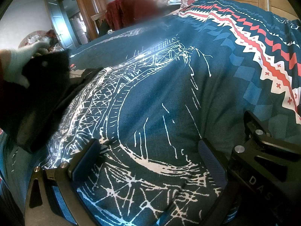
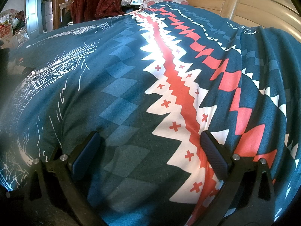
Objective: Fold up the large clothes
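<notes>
Right, left gripper (image 1: 148, 158) hovers with its jaws spread wide and empty over the teal blanket (image 1: 169, 94), above its white web print; "DAS" reads on the black device (image 1: 263, 169) alongside. Right gripper (image 2: 150, 148) gapes too, over the red-and-white zigzag band (image 2: 175, 86). A gloved hand (image 1: 20, 60) grips dark cloth (image 1: 37, 98) at the blanket's left edge.

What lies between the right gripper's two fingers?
Only the teal bedspread: its lighter diamond pattern and white zigzag edge span the open right gripper, seen in the right wrist view.
</notes>
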Demonstrator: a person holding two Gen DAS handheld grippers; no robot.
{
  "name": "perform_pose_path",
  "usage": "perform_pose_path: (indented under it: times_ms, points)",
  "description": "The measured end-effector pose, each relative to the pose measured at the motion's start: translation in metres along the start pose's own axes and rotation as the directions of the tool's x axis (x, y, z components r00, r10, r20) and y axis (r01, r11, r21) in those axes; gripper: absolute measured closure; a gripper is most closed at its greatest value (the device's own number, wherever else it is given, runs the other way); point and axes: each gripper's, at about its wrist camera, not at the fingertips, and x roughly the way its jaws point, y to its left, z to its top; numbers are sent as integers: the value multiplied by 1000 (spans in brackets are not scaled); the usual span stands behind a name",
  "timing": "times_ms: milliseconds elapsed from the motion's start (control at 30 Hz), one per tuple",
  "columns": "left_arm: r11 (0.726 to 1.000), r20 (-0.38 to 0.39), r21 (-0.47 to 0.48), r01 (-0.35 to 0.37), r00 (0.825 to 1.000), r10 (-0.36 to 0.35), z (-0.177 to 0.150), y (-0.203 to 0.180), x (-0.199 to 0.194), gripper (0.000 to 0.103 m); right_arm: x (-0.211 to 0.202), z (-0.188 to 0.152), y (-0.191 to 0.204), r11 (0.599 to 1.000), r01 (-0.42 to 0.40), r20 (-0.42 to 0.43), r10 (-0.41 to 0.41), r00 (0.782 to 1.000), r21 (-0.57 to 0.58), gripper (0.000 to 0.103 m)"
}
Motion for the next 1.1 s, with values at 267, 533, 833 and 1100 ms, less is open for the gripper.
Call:
perform_pose_path:
  times_ms: [267,533,833,1100]
  points:
    - [1000,0,0,-1,1000,1,0,0,0,0,0,0,0,1000,0,0,0,1000,0,0]
    - [1000,0,0,-2,1000,2,0,0,0,0,0,0,0,1000,-1,-1,1,1000,0,0]
    - [1000,0,-1,-6,1000,6,0,0,0,0,0,0,0,1000,-2,0,2,1000,0,0]
    - [1000,1,-9,4,1000,-4,0,1,0,0,-2,0,2,1000,-4,3,4,1000,0,0]
